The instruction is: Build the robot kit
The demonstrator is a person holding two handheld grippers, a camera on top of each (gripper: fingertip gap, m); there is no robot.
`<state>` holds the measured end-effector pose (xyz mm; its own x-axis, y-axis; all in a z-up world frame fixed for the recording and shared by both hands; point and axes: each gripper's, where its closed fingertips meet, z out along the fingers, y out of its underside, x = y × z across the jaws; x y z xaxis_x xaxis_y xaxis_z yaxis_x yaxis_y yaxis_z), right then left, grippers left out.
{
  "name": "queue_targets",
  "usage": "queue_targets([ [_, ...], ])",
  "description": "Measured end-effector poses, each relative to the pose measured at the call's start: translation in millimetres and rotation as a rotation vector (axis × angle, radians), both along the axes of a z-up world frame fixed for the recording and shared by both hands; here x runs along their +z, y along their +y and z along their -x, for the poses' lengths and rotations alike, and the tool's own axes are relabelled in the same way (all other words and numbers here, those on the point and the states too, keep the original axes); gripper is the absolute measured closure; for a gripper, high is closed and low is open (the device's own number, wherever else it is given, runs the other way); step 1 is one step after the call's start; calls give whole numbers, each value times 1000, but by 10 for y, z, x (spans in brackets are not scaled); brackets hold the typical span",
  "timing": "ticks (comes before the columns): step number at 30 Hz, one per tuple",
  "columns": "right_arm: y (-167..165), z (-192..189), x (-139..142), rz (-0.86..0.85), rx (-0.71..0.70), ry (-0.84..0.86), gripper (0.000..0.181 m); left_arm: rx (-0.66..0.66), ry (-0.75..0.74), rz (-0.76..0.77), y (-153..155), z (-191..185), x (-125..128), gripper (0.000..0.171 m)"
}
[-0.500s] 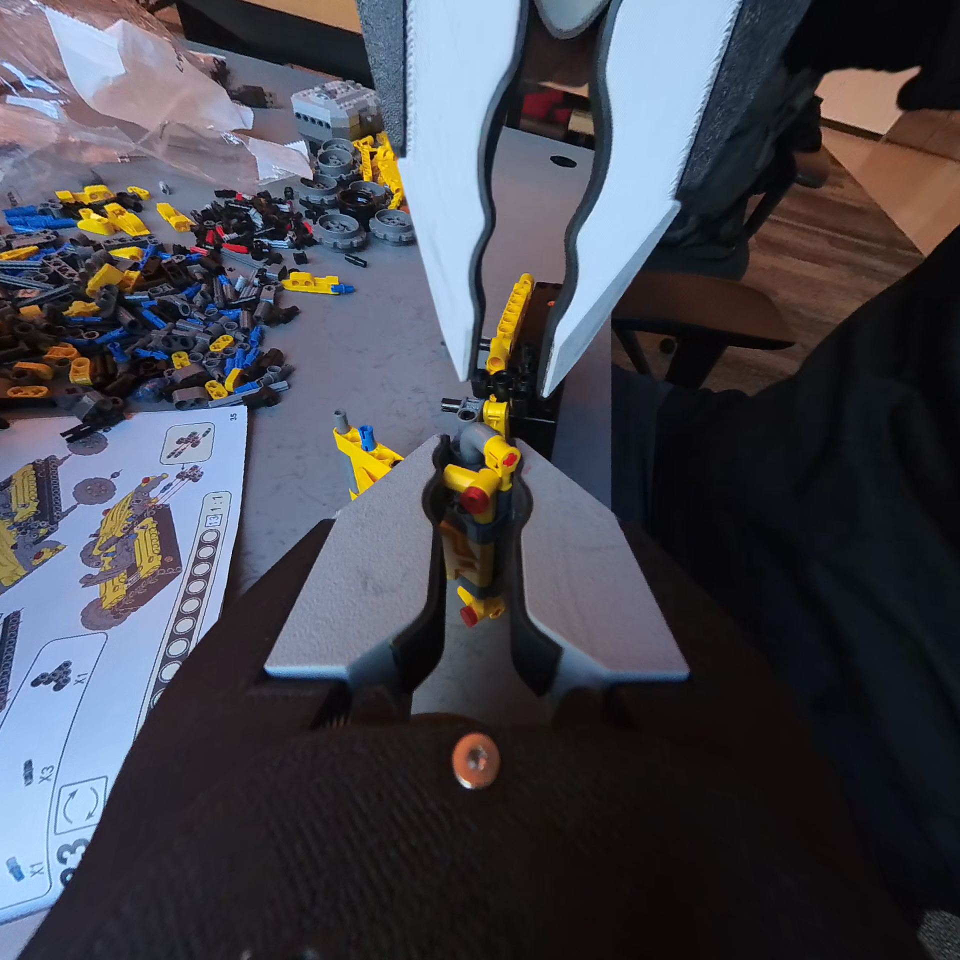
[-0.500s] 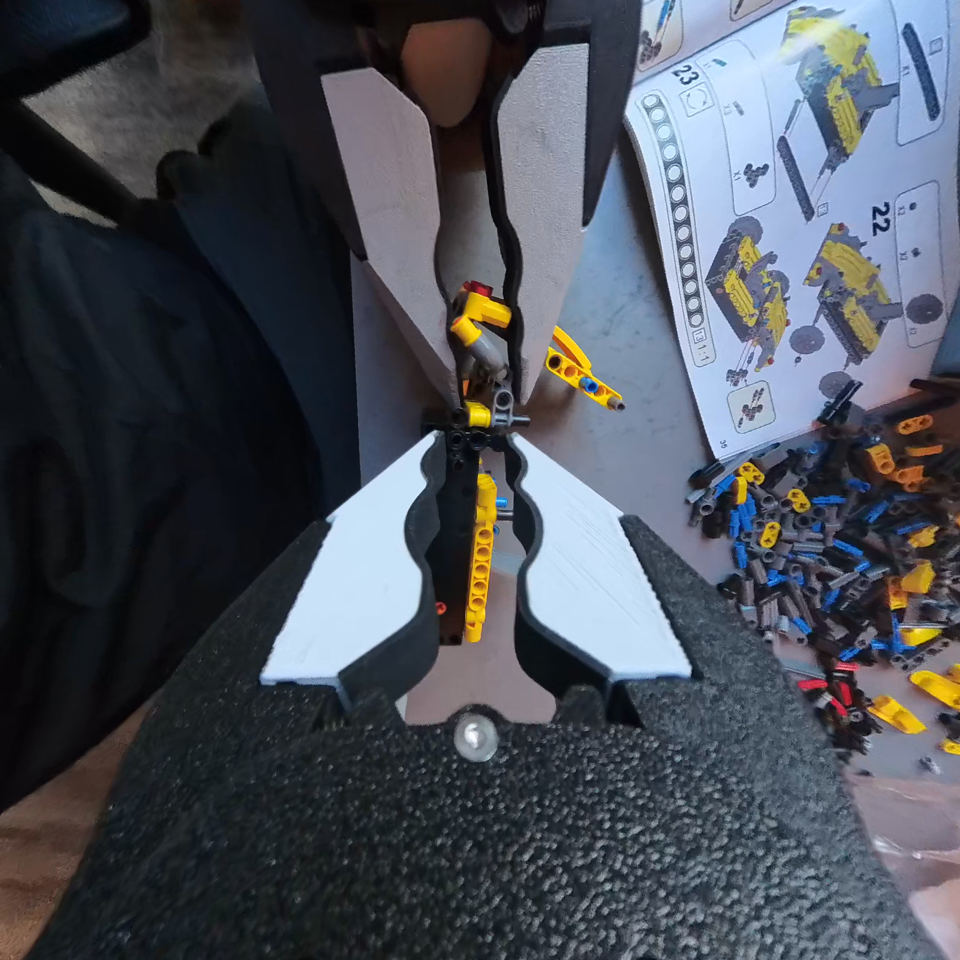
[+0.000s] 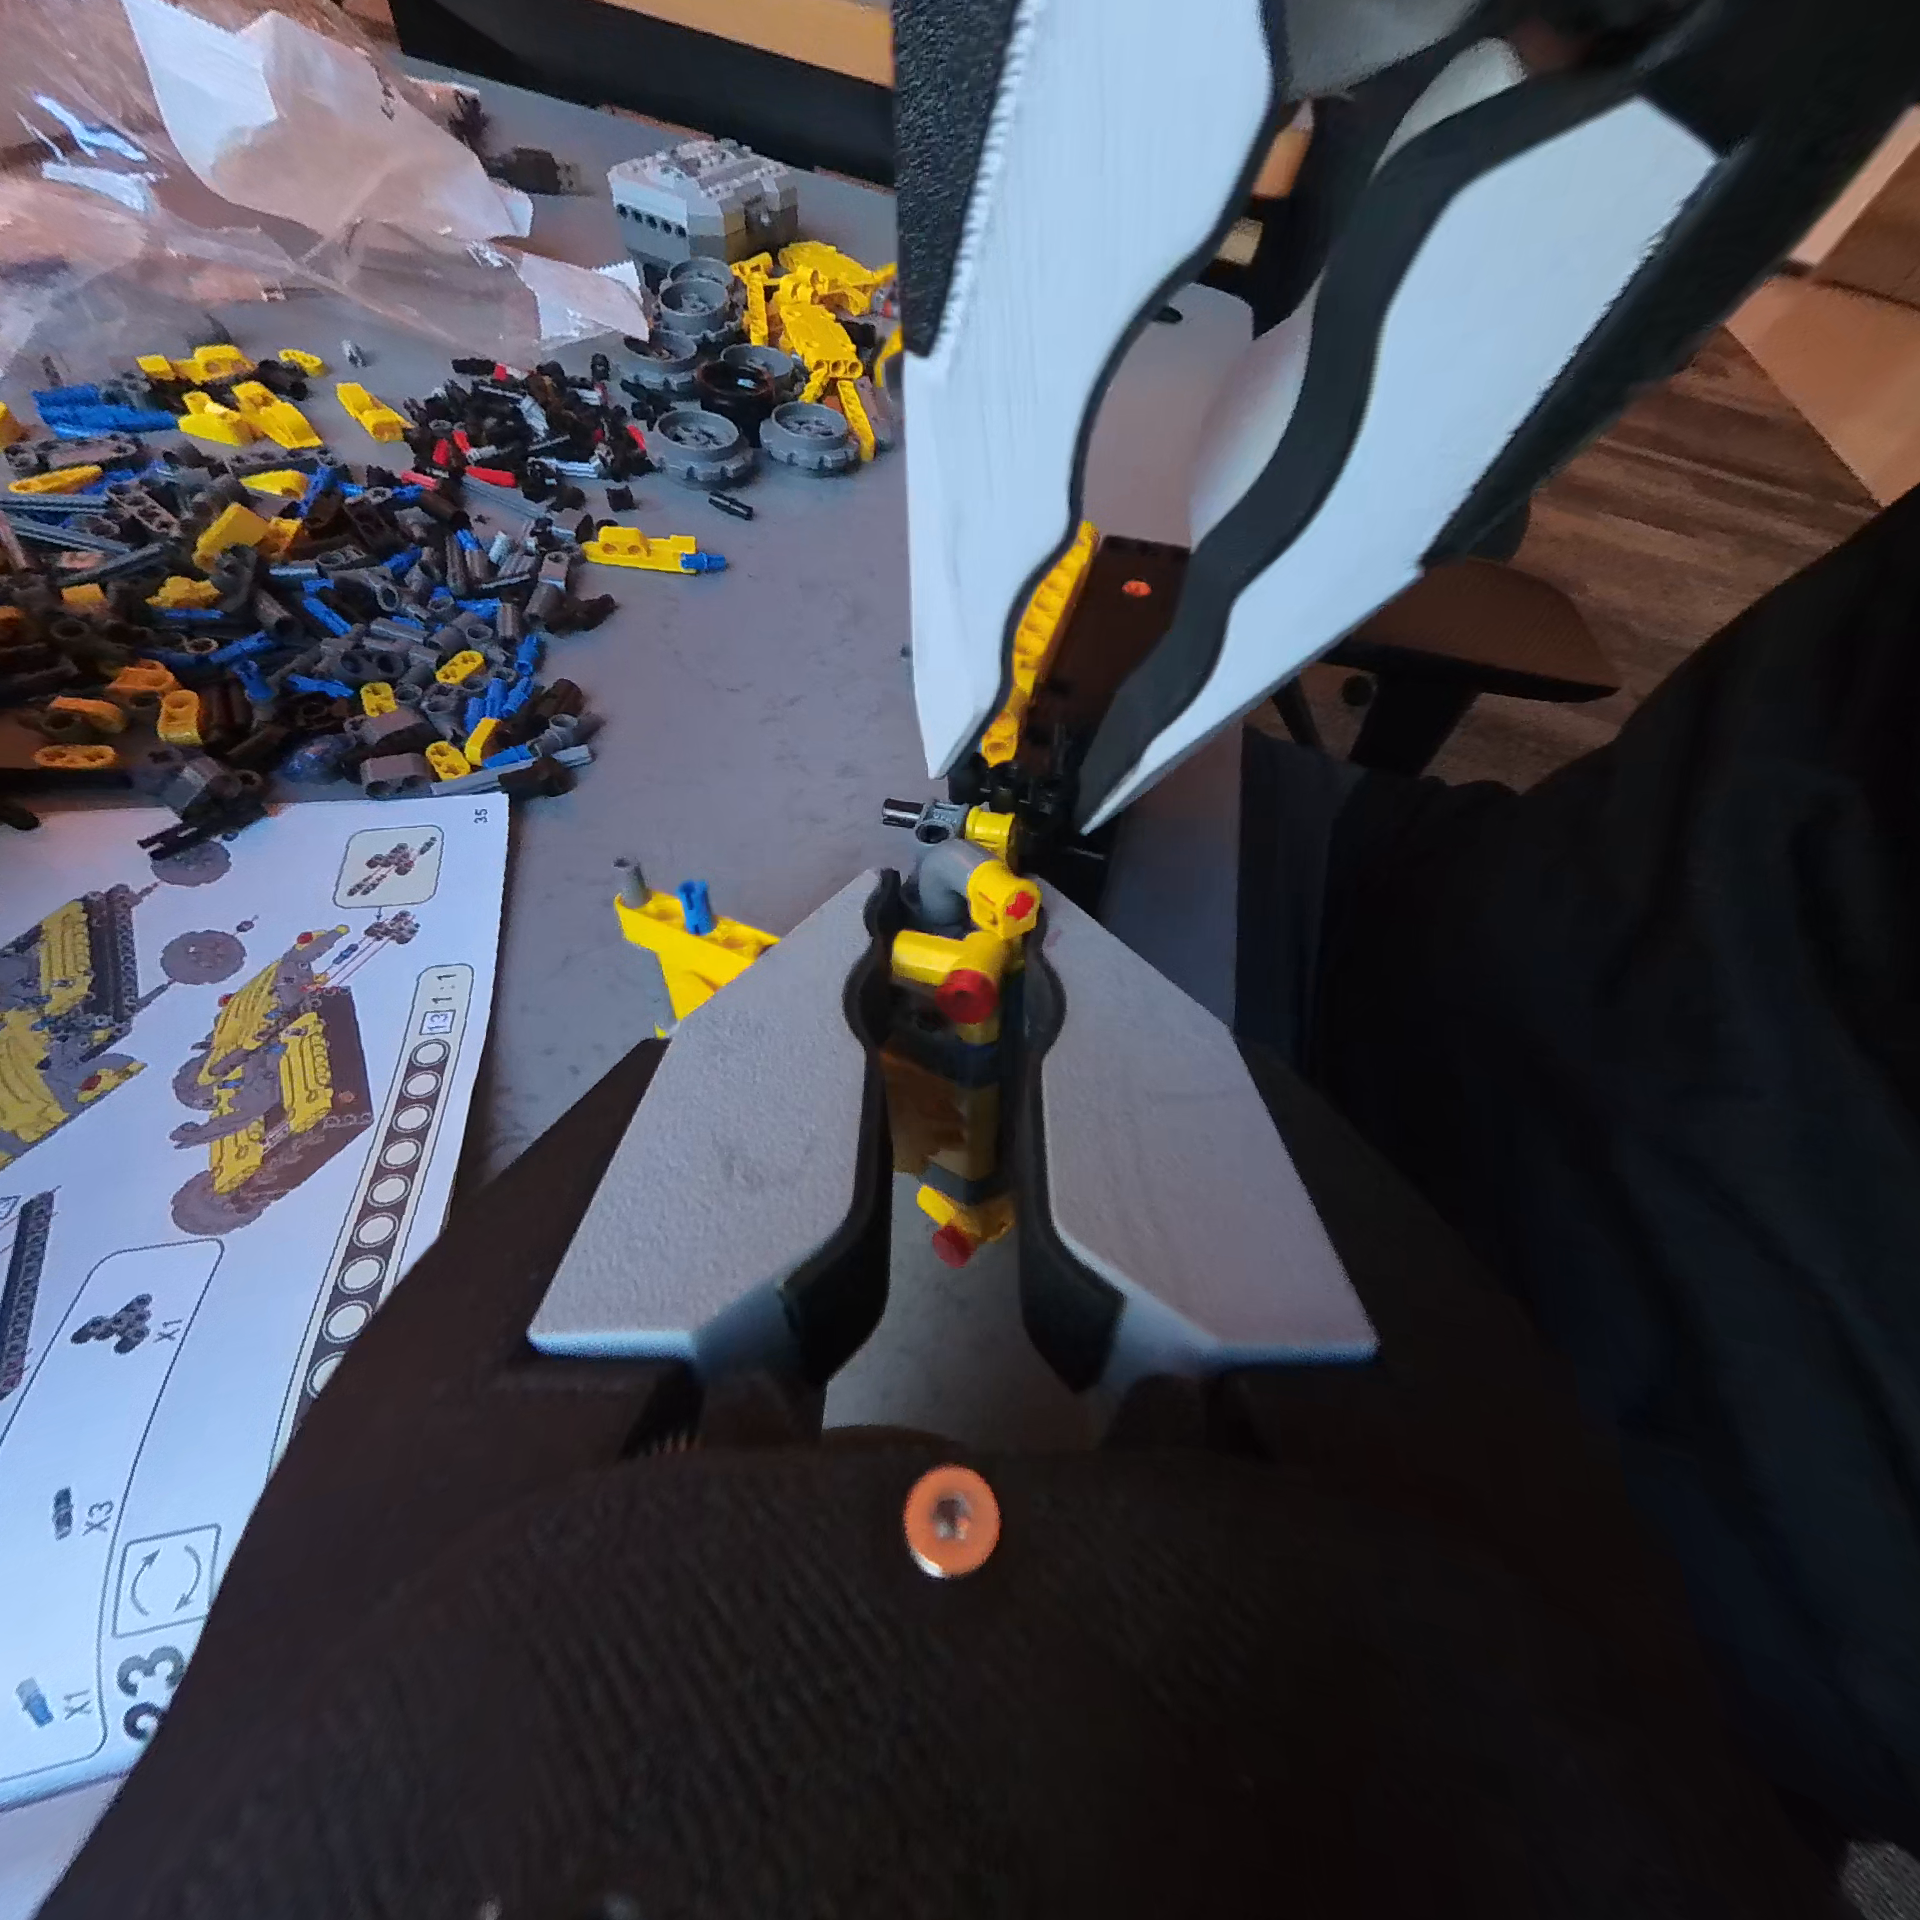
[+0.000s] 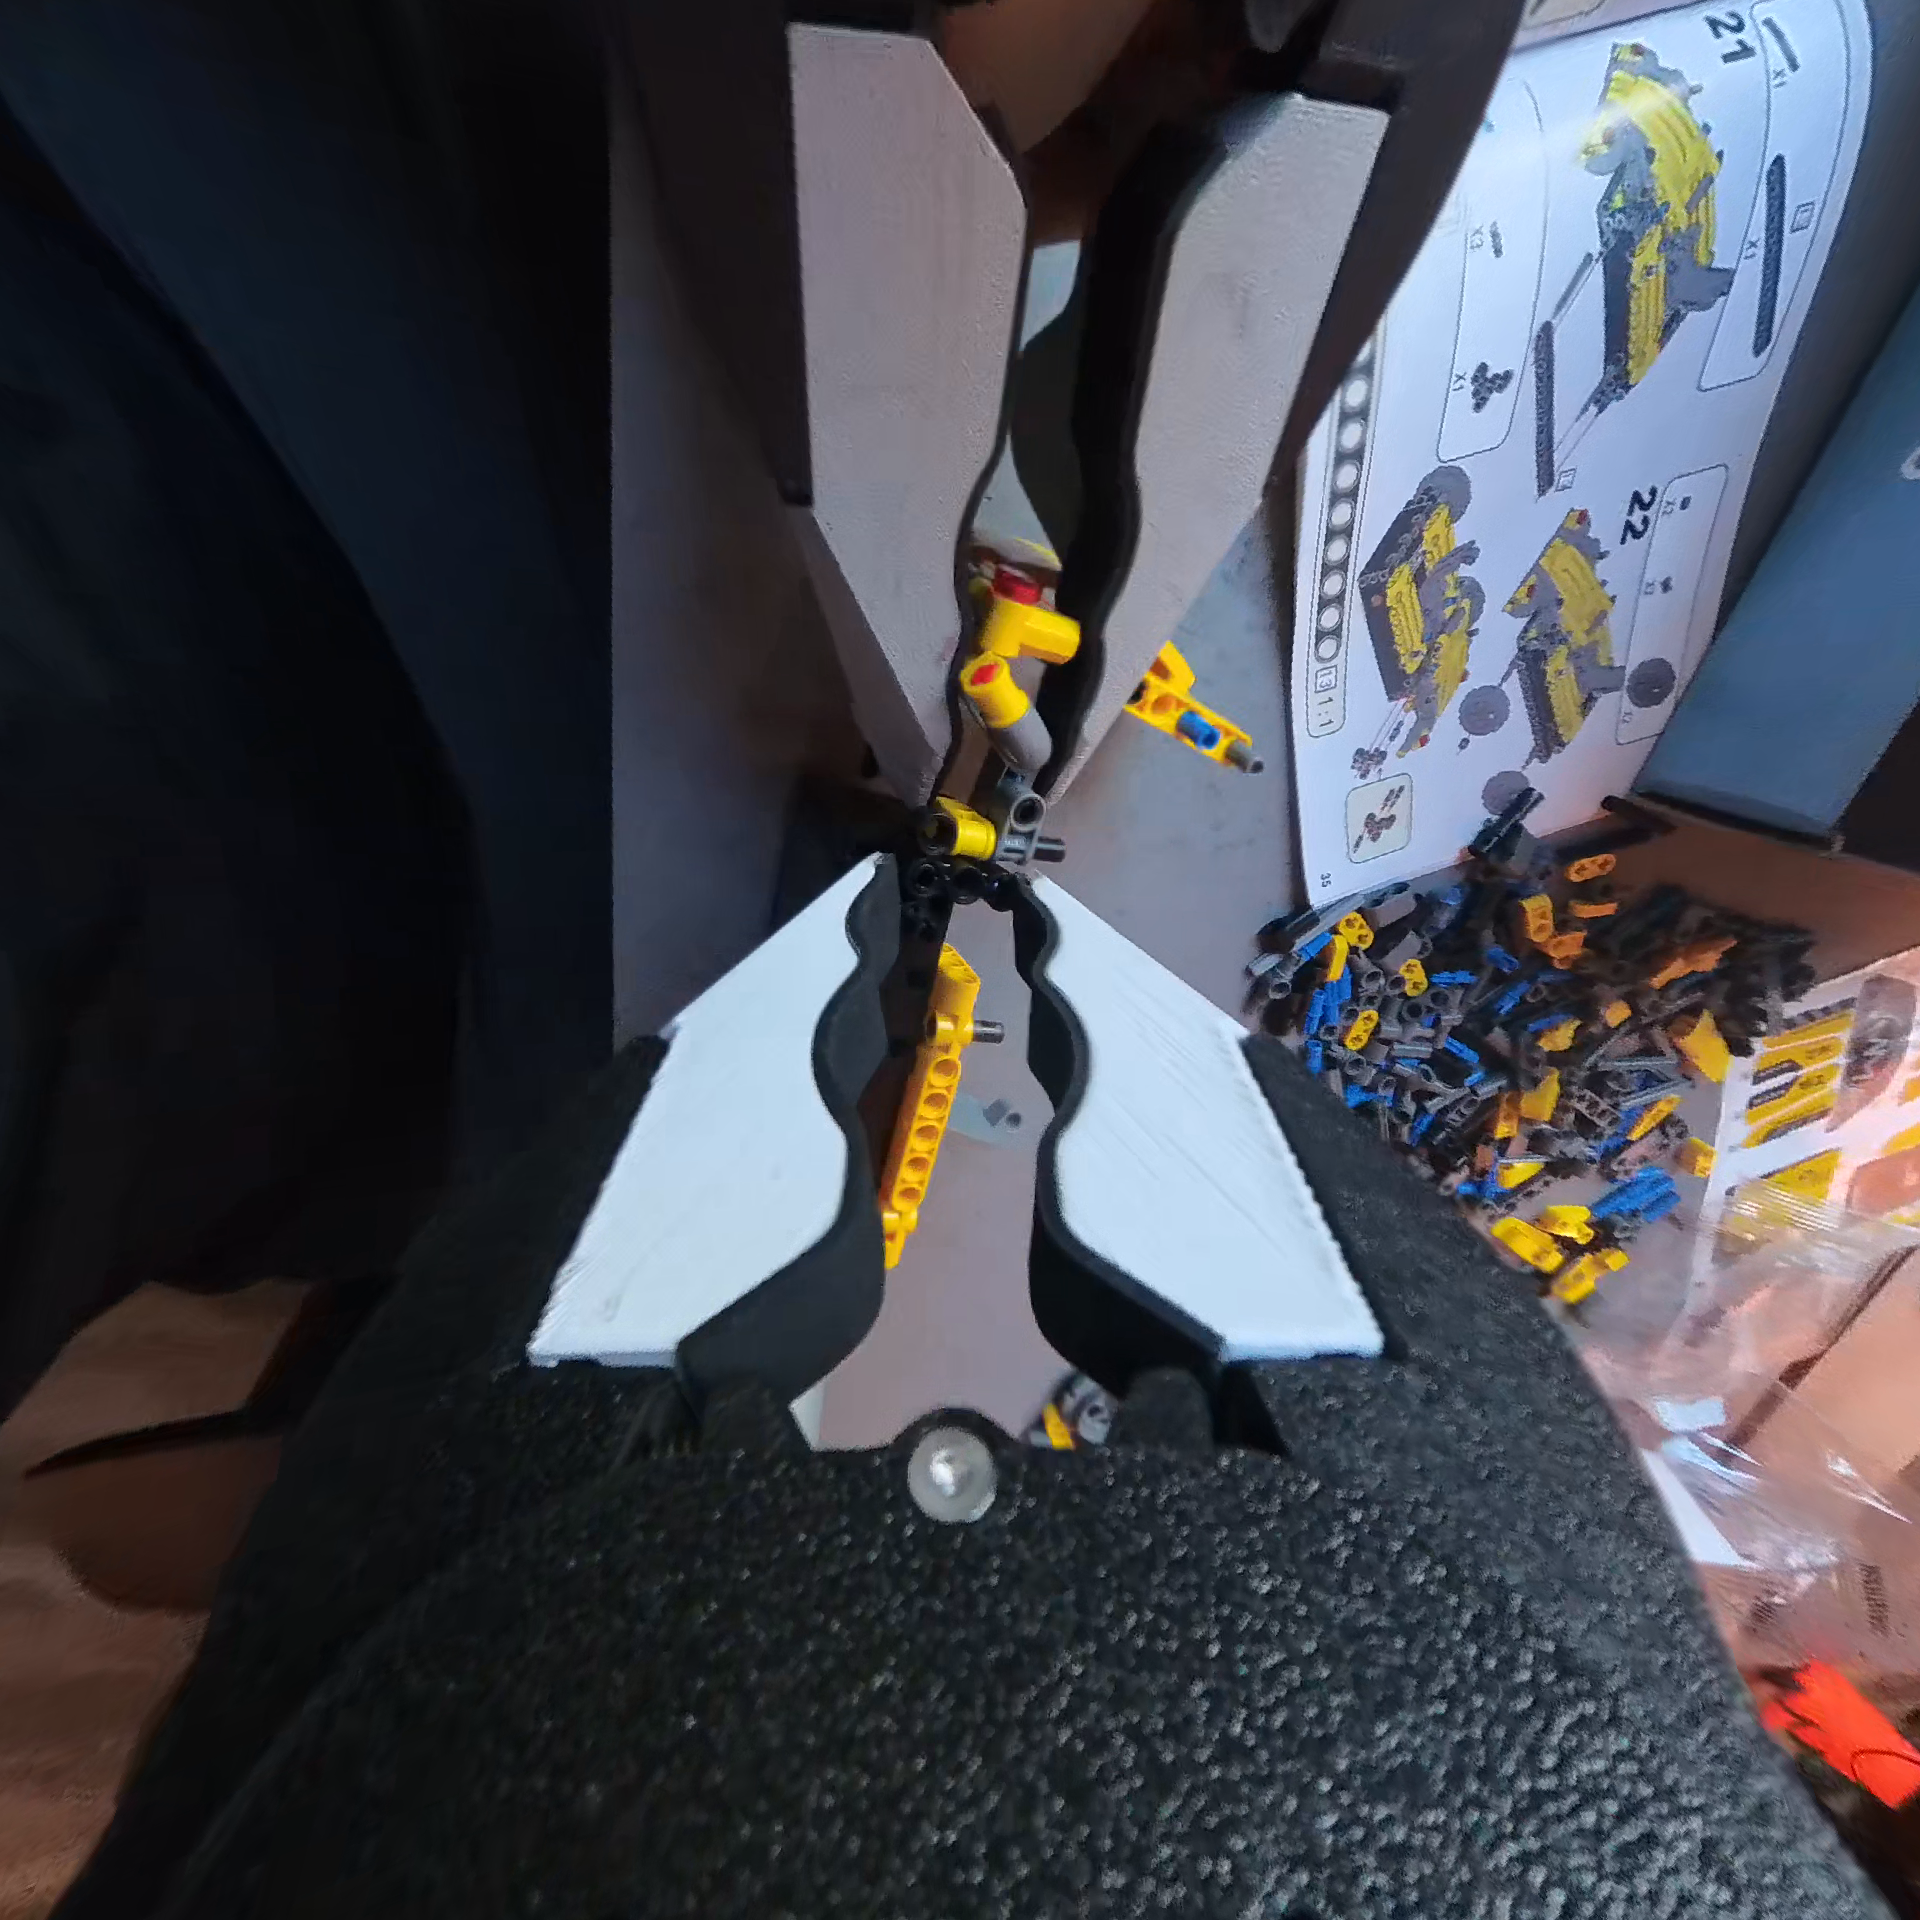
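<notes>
We note a grey desk (image 3: 748, 665) carrying an instruction booklet (image 3: 208, 1143) and a pile of loose bricks (image 3: 260, 623). Above its edge, the left gripper (image 3: 961, 914) clamps a yellow-and-grey assembly (image 3: 951, 1070); the right gripper (image 4: 956, 883) clamps a black-and-yellow beam assembly (image 4: 930, 1091), the two assemblies meeting tip to tip.

Grey tabletop (image 3: 748, 717), matte, its near edge running beside dark cloth. Spread across it — a heap of small loose building pieces (image 3: 281, 623) in black, grey, blue and yellow. Beyond the heap, grey toothed wheels (image 3: 717, 447) next to long yellow beams (image 3: 810, 312), and crumpled clear plastic bags (image 3: 260, 208). Nearer, an open instruction booklet (image 3: 208, 1143) lying flat — just beside it a small yellow subassembly (image 3: 691, 935).
</notes>
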<state>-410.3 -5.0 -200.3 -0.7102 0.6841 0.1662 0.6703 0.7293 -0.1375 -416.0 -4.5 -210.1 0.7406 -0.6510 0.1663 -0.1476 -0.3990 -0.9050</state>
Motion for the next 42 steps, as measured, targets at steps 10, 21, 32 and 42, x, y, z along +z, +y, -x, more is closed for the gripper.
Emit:
queue_targets([
  [10, -9, 21, 58, 268, -114, 34, 155, 10, -7, -8, 9, 7, 15, 154],
  [21, 227, -180, 274, 467, -264, 402, 150, 30, 29, -34, -16, 9, 15, 153],
  [32, 418, -491, 213, 548, -243, 630, 141, 92, -36, -15, -144, 155, 179, 125],
  [42, 220, -557, -251, 433, -146, 646, 139, 168, 44, 9, -221, -20, 68, 147],
])
